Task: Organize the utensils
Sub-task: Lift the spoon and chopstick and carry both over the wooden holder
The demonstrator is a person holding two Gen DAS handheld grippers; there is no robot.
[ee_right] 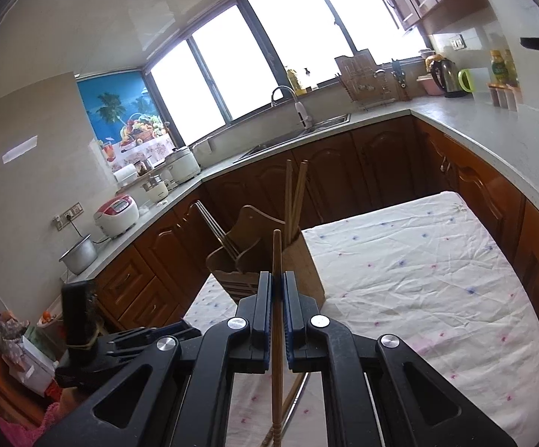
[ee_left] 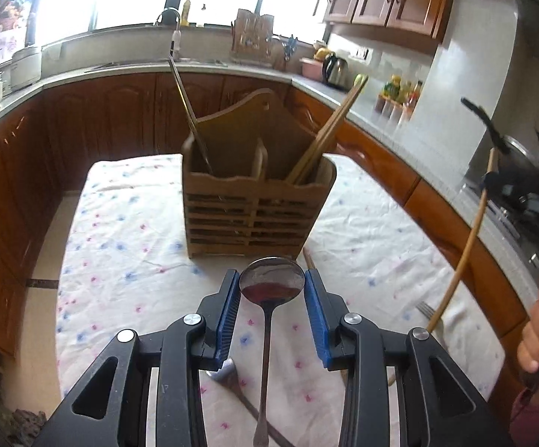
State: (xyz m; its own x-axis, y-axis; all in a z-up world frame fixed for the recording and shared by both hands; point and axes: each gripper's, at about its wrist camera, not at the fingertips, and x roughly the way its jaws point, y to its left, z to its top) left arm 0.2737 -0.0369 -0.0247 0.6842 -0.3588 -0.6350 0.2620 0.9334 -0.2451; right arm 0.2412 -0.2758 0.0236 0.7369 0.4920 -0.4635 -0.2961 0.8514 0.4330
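Observation:
A wooden utensil holder (ee_left: 256, 205) stands on the floral tablecloth, with metal chopsticks (ee_left: 189, 111) in its left compartment and wooden chopsticks (ee_left: 330, 130) in its right one. My left gripper (ee_left: 272, 285) is open, its blue pads on either side of a metal spoon (ee_left: 271, 283) lying on the cloth, bowl toward the holder. My right gripper (ee_right: 277, 290) is shut on a wooden chopstick (ee_right: 276, 260) and holds it above the table, in front of the holder (ee_right: 269, 264). That chopstick (ee_left: 466, 246) also shows at the right of the left wrist view.
A second spoon (ee_left: 228, 372) and a fork (ee_left: 427, 309) lie on the cloth (ee_left: 127, 260), and another wooden chopstick (ee_left: 308, 259) lies beside the holder. Brown cabinets and a grey counter (ee_right: 492, 138) ring the table; a pan (ee_left: 519, 164) sits on the stove at right.

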